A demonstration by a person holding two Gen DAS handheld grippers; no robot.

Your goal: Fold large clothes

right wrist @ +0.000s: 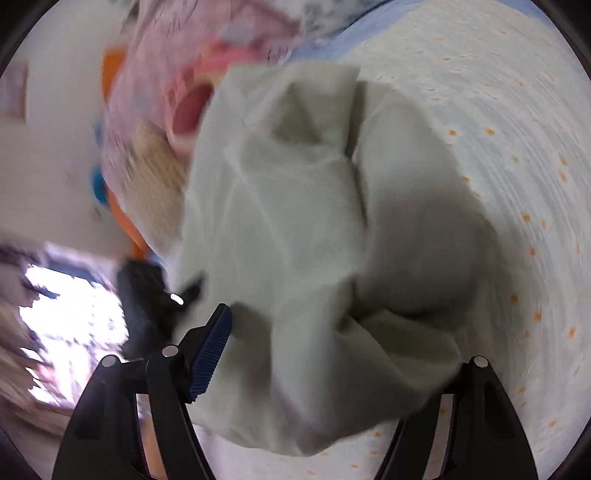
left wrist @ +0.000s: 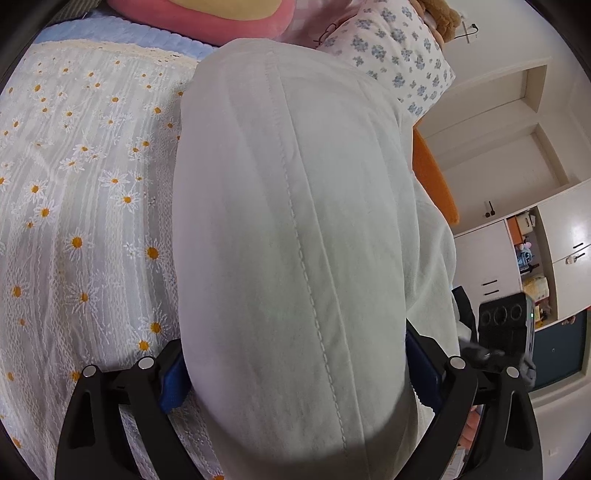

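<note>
Pale green garment point(left wrist: 295, 229), a large piece of soft cloth with a stitched seam running down its length, lies on a bed and fills the middle of the left wrist view; its near end sits between the two fingers of the left gripper point(left wrist: 297, 373), the blue pads showing at either edge of the cloth and seeming to press against it, so the jaws stand wide yet closed on the thick fold; in the right wrist view, which is blurred, the same garment point(right wrist: 295, 229) is rumpled into creases and heaped between the fingers of the right gripper point(right wrist: 332, 354); the left blue pad point(right wrist: 210, 354) stands clear of the cloth and the right finger is partly hidden behind a fold, so the jaws are well apart and nothing looks pinched, though the hidden side cannot be read for certain; under the garment lies a white bedspread point(left wrist: 85, 206) embroidered with daisies; beyond it, at the head of the bed, lie a pink cushion point(left wrist: 207, 18) and a pillow with small blue flowers point(left wrist: 399, 55); white cupboards point(left wrist: 484, 254) stand off to the right.
</note>
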